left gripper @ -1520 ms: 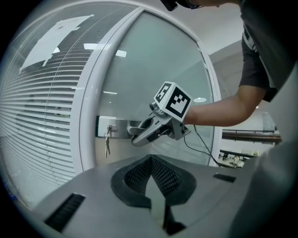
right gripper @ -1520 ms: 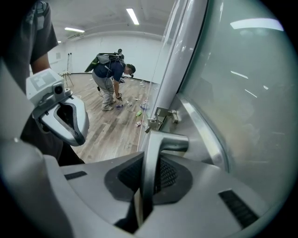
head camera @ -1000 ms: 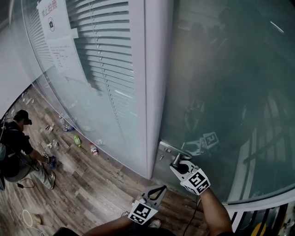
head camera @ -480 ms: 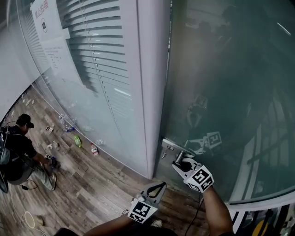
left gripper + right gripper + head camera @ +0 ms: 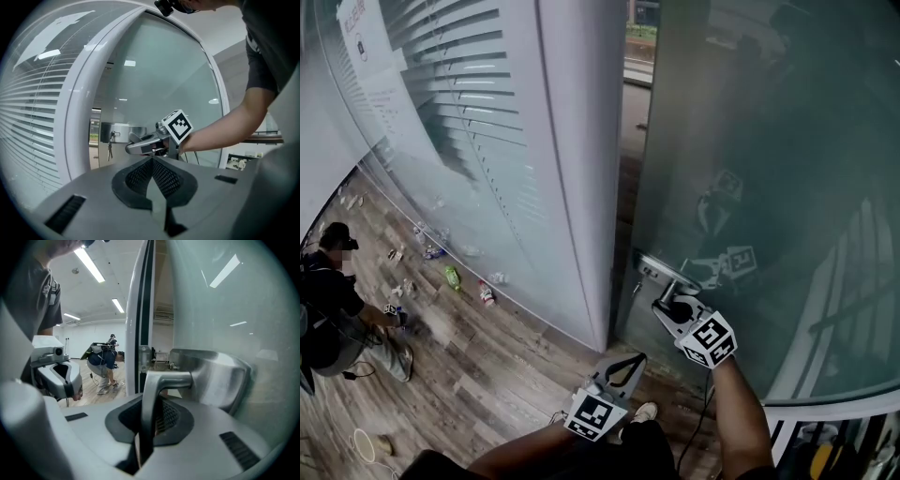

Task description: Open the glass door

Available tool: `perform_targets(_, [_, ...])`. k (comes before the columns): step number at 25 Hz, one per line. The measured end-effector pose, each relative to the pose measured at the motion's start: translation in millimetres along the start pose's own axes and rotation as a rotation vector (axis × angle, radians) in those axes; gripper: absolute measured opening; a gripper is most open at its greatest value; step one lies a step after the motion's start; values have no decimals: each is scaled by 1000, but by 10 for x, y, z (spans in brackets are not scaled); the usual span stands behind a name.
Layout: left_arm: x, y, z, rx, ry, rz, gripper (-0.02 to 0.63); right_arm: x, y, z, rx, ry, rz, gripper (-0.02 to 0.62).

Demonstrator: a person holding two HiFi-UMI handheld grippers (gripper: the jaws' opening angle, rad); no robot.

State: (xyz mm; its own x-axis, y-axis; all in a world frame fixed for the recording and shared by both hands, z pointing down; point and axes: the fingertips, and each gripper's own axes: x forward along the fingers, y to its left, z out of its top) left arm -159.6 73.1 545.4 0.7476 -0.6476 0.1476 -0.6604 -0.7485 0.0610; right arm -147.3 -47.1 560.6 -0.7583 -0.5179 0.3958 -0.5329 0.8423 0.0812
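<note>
Room: wood-plank floor (image 5: 487, 375), a glass wall (image 5: 459, 122) backed by white blinds, litter (image 5: 453, 277) along its foot, a person (image 5: 337, 300) crouching at the far left.
Door: the glass door (image 5: 750, 141) stands to the right of a white post (image 5: 581, 141), its metal handle (image 5: 670, 286) low on the near edge, keys (image 5: 109, 147) hanging from the lock.
Change: a second ago the door's edge lay against the post; now a gap (image 5: 636, 94) runs between them (floor and daylight show through it), and the paper notices have slid toward the view's upper left corner.
Right gripper (image 5: 667, 305): jaws pinched on the handle's lever.
Left gripper (image 5: 628, 363): jaws pressed together with nothing between them, held low and clear of the door.
Writing: the notices (image 5: 356, 47) on the glass wall carry print too small to read; each gripper's cube bears only black-and-white square markers.
</note>
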Motion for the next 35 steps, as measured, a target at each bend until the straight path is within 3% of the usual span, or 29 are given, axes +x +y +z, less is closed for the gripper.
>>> perform_targets(7, [706, 124, 19, -1, 16, 40, 3, 79, -654, -71, 28, 36, -84, 32])
perform_targets(12, [1271, 125, 394, -4, 8, 88, 3, -144, -1309, 15, 71, 54, -110, 31])
perform_targets(18, [1446, 438, 524, 16, -14, 204, 3, -171, -1790, -160, 117, 78, -188, 29])
perform_targets(24, [1965, 676, 1032, 51, -44, 285, 3, -399, -2857, -122, 159, 95, -263, 25])
perform_targets(29, [2296, 785, 832, 57, -22, 263, 3, -368, -3512, -445, 216, 116, -321, 20])
perform_targets(35, [2978, 926, 781, 34, -19, 214, 3, -745, -4494, -617, 269, 121, -430, 20])
